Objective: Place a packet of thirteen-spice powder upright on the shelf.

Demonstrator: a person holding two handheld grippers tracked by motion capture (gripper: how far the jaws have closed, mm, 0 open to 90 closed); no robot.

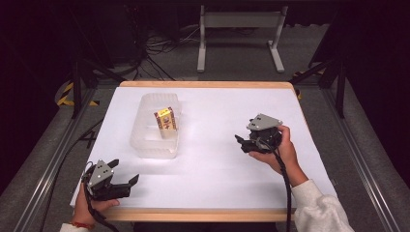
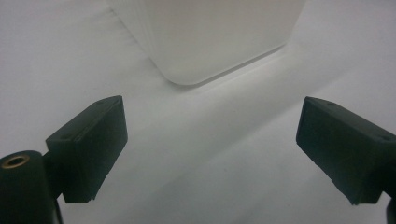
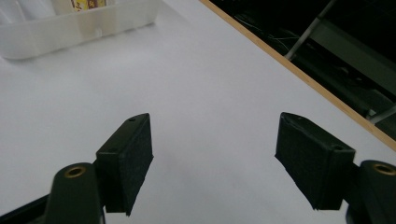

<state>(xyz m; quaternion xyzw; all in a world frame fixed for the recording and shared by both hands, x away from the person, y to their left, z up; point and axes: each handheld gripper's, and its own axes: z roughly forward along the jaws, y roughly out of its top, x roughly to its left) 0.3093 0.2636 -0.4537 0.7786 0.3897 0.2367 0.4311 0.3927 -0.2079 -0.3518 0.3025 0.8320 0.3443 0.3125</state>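
High view: the left gripper (image 1: pixel 126 172) sits at the near left corner of the table (image 1: pixel 217 183), its jaws spread with nothing between them, well apart from the clear plastic bin (image 1: pixel 145 140) and on the near side of it; the right gripper (image 1: pixel 240 140) hangs over the white top to the right of the bin, jaws parted and empty, pointing toward the bin with bare table between; the small yellow box (image 1: pixel 165 122) stands upright inside the bin, so it lies beyond the left gripper and off to the left of the right one, touched by neither. Left gripper view: the two black jaws stand wide at the lower corners; the bin's rounded corner (image 2: pixel 187 70) faces them across a strip of bare table. Right gripper view: the jaws are open over the white surface; the bin (image 3: pixel 70 32) shows up at the far left with a piece of the yellow box (image 3: pixel 86 4) behind its wall; the table's wooden edge (image 3: pixel 299 74) runs off to the right.
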